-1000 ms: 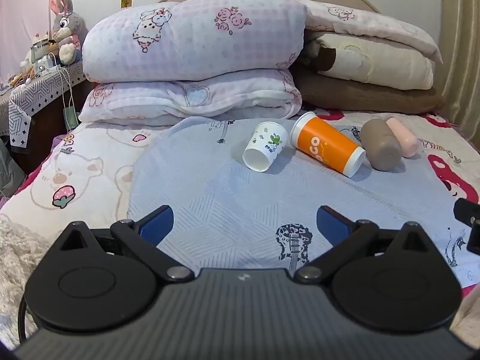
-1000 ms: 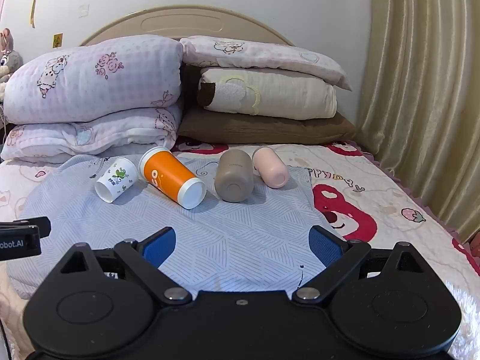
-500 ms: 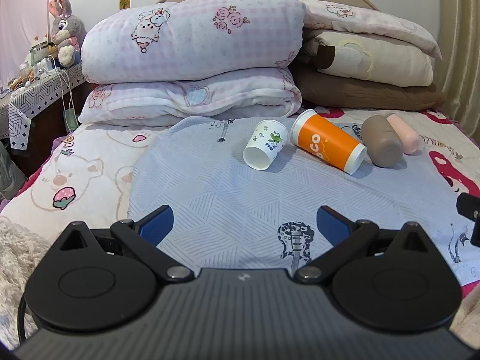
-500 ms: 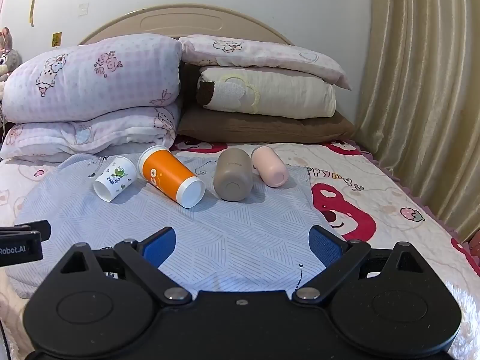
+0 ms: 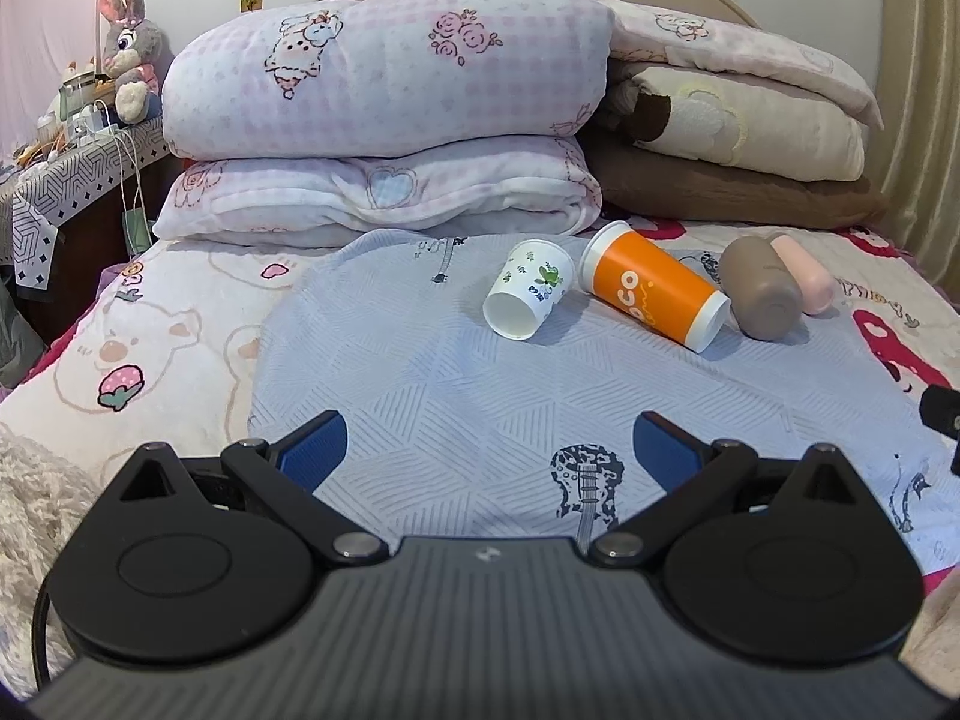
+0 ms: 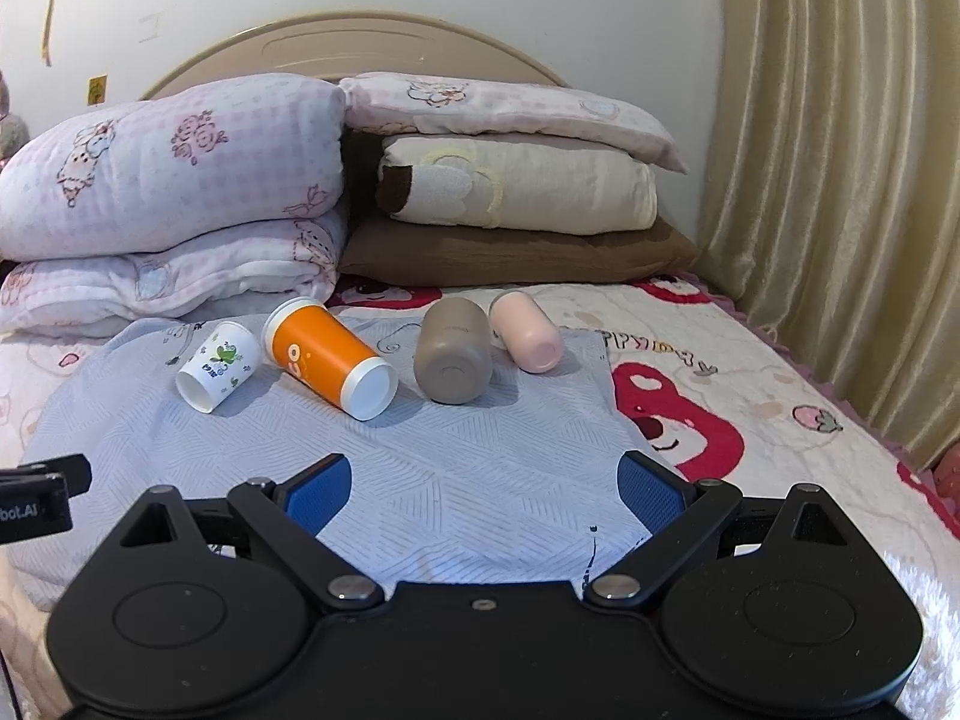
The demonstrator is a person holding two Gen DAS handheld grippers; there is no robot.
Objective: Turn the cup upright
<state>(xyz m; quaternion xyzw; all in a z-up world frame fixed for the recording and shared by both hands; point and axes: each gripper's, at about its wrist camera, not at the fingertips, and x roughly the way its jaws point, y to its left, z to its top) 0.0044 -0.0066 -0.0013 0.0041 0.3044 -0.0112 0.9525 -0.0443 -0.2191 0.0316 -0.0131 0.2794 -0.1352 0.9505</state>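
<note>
Several cups lie on their sides in a row on a pale blue cloth [image 5: 456, 396] on the bed. From the left: a small white paper cup with green print [image 5: 528, 297] [image 6: 219, 366], an orange cup with white ends [image 5: 654, 294] [image 6: 330, 354], a brown cup [image 5: 761, 297] [image 6: 453, 351] and a pink cup [image 5: 804, 283] [image 6: 527, 339]. My left gripper [image 5: 489, 456] is open and empty, well short of the cups. My right gripper [image 6: 485, 489] is open and empty, also short of them.
Folded quilts and pillows [image 5: 384, 120] [image 6: 516, 186] are stacked behind the cups against the headboard. A side table with a plush rabbit [image 5: 129, 48] stands at the far left. A curtain [image 6: 840, 180] hangs along the right side of the bed.
Both grippers have drifted slightly; the cups sit a little lower and nearer in both views. Nothing was taken hold of, and the cups have not moved.
</note>
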